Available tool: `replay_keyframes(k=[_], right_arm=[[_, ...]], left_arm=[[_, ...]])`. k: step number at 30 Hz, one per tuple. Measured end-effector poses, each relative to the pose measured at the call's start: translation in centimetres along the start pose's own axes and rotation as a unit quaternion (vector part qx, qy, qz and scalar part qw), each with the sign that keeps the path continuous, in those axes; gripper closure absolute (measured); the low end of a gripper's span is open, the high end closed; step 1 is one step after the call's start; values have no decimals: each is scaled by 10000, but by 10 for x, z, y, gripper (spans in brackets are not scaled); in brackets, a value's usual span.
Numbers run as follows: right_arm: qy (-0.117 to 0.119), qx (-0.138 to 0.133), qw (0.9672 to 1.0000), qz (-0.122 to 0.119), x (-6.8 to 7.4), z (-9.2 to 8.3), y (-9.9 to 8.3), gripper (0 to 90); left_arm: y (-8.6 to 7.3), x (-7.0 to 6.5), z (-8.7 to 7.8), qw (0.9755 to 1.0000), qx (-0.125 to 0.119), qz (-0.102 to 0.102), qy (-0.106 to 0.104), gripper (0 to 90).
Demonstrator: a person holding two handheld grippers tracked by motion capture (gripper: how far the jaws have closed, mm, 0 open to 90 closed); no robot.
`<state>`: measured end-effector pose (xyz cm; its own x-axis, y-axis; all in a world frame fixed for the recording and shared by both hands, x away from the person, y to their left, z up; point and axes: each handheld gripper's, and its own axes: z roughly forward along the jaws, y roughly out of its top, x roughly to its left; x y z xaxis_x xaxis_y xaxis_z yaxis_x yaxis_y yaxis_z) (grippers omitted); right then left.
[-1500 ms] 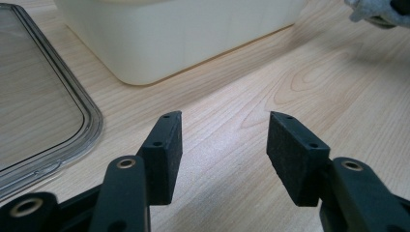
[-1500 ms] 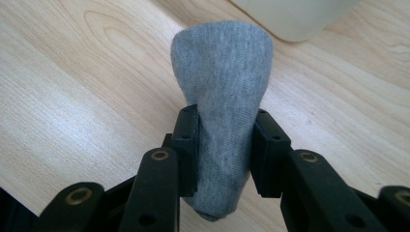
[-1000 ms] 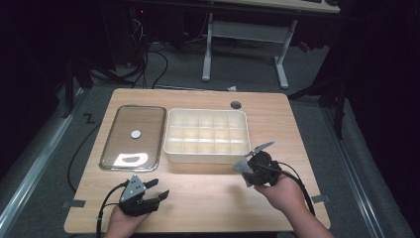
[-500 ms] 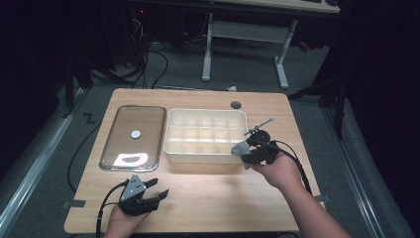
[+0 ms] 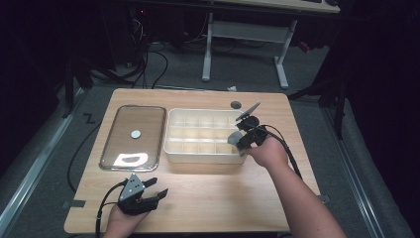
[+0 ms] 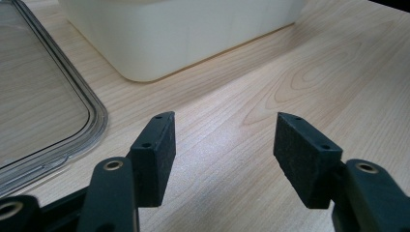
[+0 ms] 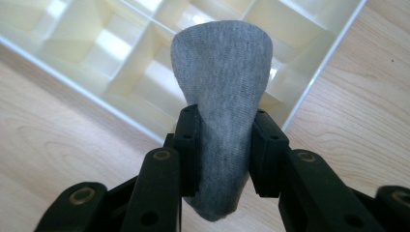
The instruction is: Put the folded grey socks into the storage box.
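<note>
The right gripper (image 7: pixel 225 150) squeezes a rolled grey sock (image 7: pixel 223 96) between its two black jaws. The sock sticks out over the near right corner of the cream box (image 5: pixel 200 153), which is split into little square spaces. I cannot tell which space it hangs above. A clear lid (image 5: pixel 132 136) lies flat just left of the box. The left gripper (image 6: pixel 225 154) rests low over the wooden table (image 5: pixel 218 198), near its front edge. Its jaws stand wide apart and hold nothing.
</note>
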<state>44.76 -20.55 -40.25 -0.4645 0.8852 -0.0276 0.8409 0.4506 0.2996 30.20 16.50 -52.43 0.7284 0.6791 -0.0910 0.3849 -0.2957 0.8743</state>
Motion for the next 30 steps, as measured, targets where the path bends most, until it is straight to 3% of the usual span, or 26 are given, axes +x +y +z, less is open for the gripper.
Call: replay_keyframes(k=[6, 14, 24, 30], right_arm=[[-112, 300, 9994, 161, -4, 15, 6, 706], [-257, 613, 9976, 204, -2, 26, 10, 717], [-334, 845, 9959, -43, 2, 45, 13, 724], [-256, 893, 9957, 3, 1, 53, 12, 727]], left_arm=[[0, 0, 0, 10000, -14, -11, 1, 411], [0, 0, 0, 10000, -9, 9, 6, 410], [0, 0, 0, 10000, -12, -2, 9, 410], [0, 0, 0, 10000, -12, -2, 4, 410]])
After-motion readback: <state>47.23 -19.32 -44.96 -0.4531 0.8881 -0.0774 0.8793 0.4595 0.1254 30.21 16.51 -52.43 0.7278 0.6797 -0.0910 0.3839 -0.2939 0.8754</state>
